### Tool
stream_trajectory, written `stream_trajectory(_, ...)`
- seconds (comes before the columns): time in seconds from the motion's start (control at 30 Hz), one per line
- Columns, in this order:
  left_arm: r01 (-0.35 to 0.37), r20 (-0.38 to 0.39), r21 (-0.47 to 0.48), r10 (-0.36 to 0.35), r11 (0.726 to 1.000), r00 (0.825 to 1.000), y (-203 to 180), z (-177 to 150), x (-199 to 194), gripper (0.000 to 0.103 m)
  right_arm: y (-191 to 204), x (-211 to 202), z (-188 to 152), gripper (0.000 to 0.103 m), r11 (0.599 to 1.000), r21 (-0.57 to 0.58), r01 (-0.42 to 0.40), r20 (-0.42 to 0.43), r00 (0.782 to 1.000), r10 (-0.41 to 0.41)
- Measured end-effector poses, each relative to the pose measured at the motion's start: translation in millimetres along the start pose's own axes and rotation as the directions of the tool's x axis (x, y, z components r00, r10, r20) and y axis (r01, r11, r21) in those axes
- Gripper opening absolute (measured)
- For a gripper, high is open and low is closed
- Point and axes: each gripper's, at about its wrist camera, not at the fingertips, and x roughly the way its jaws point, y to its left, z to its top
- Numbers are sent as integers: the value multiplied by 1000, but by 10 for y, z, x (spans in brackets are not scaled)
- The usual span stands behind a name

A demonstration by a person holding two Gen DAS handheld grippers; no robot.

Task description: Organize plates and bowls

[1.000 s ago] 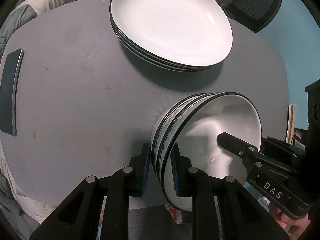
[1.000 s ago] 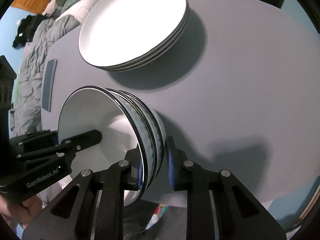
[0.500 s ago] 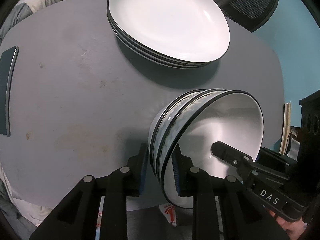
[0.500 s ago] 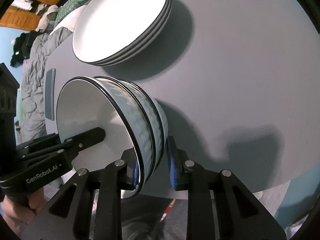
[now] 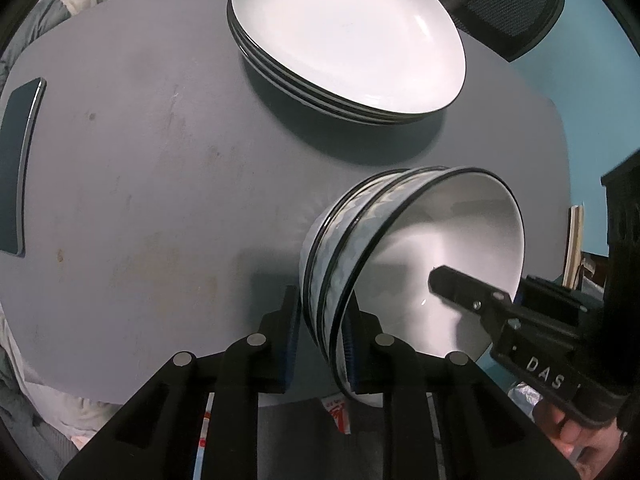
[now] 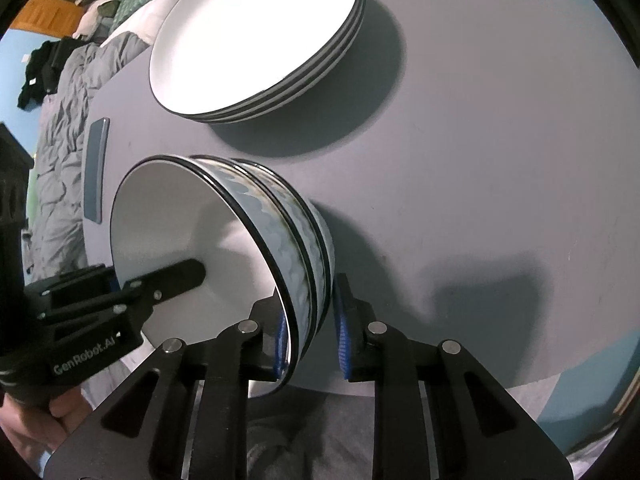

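A nested stack of bowls (image 5: 424, 256) (image 6: 224, 248), white inside with a blue wave pattern and black rims, is held between both grippers above the near edge of the grey table (image 5: 152, 184) (image 6: 480, 160). My left gripper (image 5: 320, 344) is shut on the stack's rim from one side. My right gripper (image 6: 310, 340) is shut on the rim from the opposite side; it also shows in the left wrist view (image 5: 460, 284). A stack of white plates (image 5: 344, 36) (image 6: 256, 36) with black rims sits on the far part of the table.
A dark phone (image 5: 18, 168) (image 6: 96, 168) lies flat at the table's left edge. A black mesh office chair (image 5: 508, 4) stands behind the table. Grey bedding (image 6: 56, 128) lies beyond the table's left side.
The bowl stack stays gripped by both grippers. Both grippers with the stack have shifted slightly over the table's near edge; the plates have not moved.
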Motion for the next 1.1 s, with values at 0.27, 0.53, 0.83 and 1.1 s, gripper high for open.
stream_trajectory(0.27,18,10,-19,-17,1000,1000,20,49,-153,19,110,-123,54,18,999,-41,23,2,1000,-23)
stream_trajectory(0.53,23,60,-16,-22,1000,998,132,179,-546,19,278,-342,190,18,998,-61,25,29,999,-23)
stream_trajectory(0.83,15,124,-9,-14,1000,992,198,522,-852,19,459,-529,489,18,996,-82,26,66,998,-20)
stream_trajectory(1.1,-4,148,-16,6,1000,989,136,979,-851,19,496,-555,903,18,996,-89,15,84,996,-7)
